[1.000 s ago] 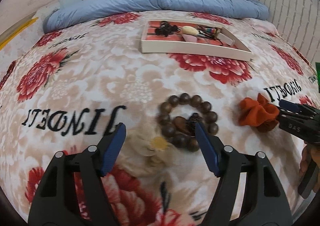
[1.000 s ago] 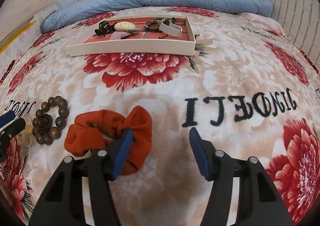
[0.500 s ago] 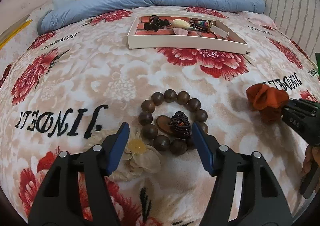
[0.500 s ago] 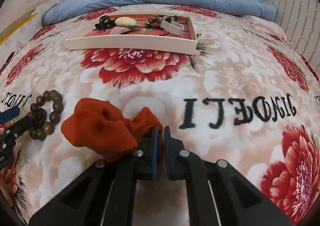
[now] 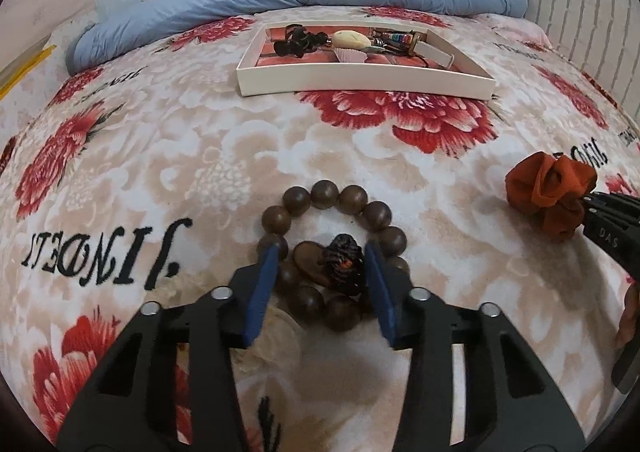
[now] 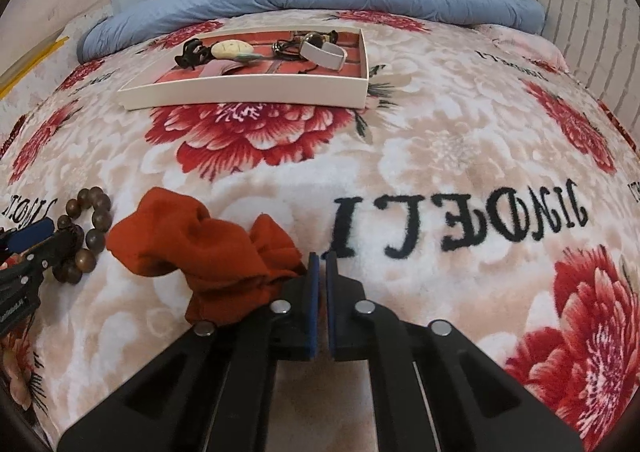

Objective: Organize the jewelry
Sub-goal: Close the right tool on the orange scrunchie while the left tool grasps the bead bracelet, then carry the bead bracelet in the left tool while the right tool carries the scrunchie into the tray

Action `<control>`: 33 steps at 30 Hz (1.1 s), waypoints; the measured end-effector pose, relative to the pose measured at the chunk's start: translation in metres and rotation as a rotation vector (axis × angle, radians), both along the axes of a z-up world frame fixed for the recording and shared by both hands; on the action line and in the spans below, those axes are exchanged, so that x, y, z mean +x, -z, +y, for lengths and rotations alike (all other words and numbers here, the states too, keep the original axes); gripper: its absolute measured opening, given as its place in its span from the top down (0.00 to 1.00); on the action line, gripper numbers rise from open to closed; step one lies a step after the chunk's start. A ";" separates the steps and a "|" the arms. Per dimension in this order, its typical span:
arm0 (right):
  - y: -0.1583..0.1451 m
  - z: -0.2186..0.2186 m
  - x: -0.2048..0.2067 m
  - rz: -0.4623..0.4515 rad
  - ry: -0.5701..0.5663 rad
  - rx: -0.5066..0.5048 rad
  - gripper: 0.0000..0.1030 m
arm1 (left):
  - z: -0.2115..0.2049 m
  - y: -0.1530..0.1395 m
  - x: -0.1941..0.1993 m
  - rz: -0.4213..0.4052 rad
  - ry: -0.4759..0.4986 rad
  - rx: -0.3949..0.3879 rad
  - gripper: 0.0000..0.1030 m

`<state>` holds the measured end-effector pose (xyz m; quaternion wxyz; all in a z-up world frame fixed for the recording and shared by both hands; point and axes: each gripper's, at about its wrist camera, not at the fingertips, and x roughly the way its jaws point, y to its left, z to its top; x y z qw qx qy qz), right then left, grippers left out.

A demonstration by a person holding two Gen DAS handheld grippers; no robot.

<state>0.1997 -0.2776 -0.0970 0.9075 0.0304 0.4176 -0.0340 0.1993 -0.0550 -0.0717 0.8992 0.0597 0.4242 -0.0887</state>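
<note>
From the left wrist, I'm watching my left gripper (image 5: 320, 264) sitting spread around the near half of the wooden bead bracelet (image 5: 334, 252), its knotted tassel between the blue pads — the ring is lying flat dead ahead, the white tray (image 5: 360, 81) well beyond. The blanket (image 5: 160, 155) is reading "JINDELI", mirrored.

From the right wrist, my right gripper (image 6: 319, 272) is pinching the orange scrunchie (image 6: 208, 248) by its right edge — the bundle is trailing leftward, the tray far ahead-left.
</note>
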 end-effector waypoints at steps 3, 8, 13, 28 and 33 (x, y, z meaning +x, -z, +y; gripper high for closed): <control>-0.001 0.000 0.000 -0.011 -0.007 0.006 0.97 | 0.002 0.002 0.004 0.031 0.023 -0.041 0.80; -0.004 0.001 -0.001 -0.029 -0.017 0.008 0.97 | -0.007 0.004 0.001 0.012 0.040 -0.004 0.82; -0.009 -0.002 -0.002 -0.054 -0.013 0.012 1.00 | -0.008 -0.003 0.003 0.008 0.051 -0.030 0.82; -0.024 0.000 -0.001 -0.065 -0.048 0.116 0.96 | 0.004 -0.032 0.007 -0.021 0.043 -0.088 0.82; -0.022 0.003 0.000 -0.045 -0.052 0.120 0.61 | 0.007 -0.038 0.006 -0.031 0.043 -0.095 0.82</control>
